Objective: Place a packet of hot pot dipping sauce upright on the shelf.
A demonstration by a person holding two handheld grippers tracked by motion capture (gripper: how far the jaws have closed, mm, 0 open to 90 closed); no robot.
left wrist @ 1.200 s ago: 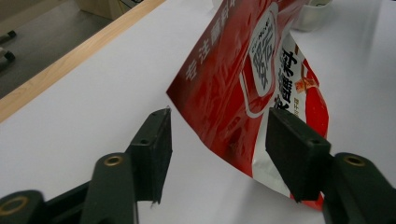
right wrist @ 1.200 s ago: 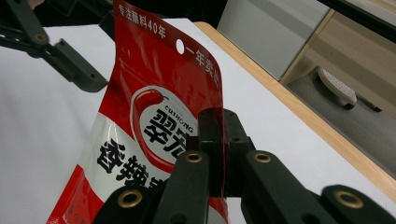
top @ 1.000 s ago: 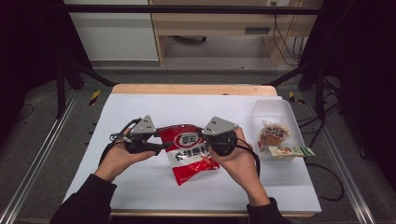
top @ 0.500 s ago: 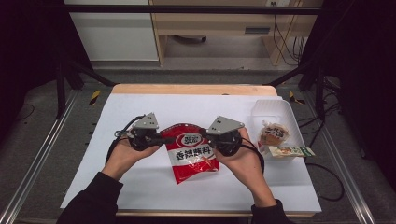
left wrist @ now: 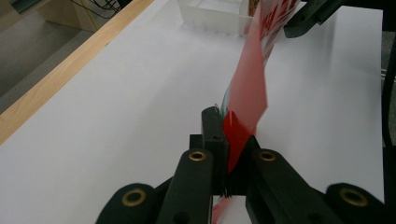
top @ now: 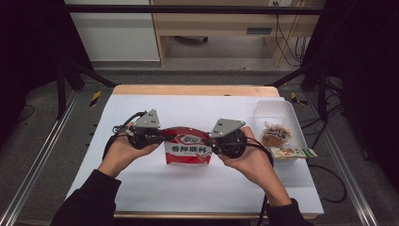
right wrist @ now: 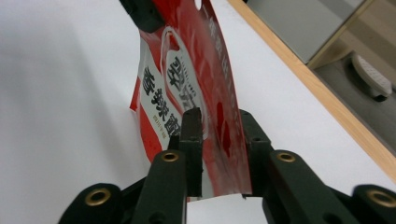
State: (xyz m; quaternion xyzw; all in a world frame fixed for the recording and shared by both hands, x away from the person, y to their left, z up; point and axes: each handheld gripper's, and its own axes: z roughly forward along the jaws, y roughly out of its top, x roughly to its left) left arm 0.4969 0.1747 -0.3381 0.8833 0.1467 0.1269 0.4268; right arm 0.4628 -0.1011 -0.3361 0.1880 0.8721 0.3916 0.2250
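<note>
The red packet [top: 187, 147] hung above the middle of the white table [top: 188, 188], stretched between the two tools, its printed face toward the person. It seemed to be held that way so that each upper corner had its own grip: with the pouch taut and clear of the table, the two hands could pull against each other, likely to tear the top open. That is my reading, not something shown.

The left gripper [top: 160, 136] was clamped on the packet's left edge. In the left gripper view its jaws stood nearly together, with only the thin red film [left wrist: 238, 126] pinched between them, and the pouch ran off edge-on toward the other tool.

The right gripper [top: 214, 143] held the opposite edge. In the right gripper view the jaws stood a little wider apart, because the packet [right wrist: 187, 98] bowed there, but both pressed on the film.

To the right, well apart from the packet, a clear tray [top: 263, 109] sat on the table with a bun [top: 274, 133] in it and a wrapped bar [top: 294, 152] at its near edge, untouched by either tool.
</note>
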